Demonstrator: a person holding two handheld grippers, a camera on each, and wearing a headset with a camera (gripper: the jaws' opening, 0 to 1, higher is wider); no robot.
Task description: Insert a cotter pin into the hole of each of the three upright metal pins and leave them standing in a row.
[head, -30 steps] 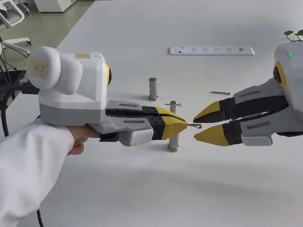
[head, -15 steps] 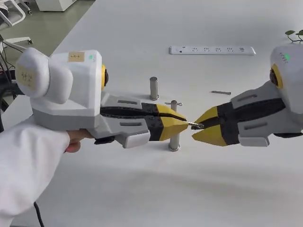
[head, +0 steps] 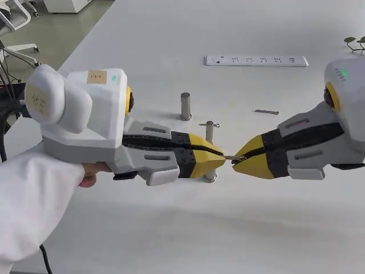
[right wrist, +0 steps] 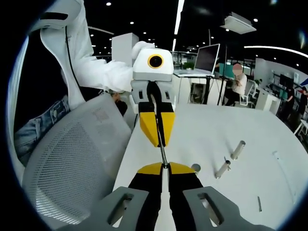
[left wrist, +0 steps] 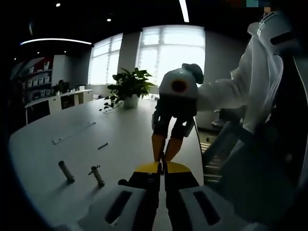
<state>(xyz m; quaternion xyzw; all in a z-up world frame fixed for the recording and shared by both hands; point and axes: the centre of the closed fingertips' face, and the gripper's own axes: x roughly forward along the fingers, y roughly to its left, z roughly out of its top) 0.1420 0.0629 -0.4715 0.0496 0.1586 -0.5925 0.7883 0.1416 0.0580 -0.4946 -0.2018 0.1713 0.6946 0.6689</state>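
Currently | I am clamping the left hand-held gripper on a cotter pin | right hand-held gripper pinching its other end | tips meeting above counter

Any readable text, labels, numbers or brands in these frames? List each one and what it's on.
No text reads clearly in any view.
Tan sticker on top of the left gripper: printed marks, too blurred to read.
Faint marks on that gripper's white rounded rear: unreadable.
Power strip on the table: any printing is too small to read.
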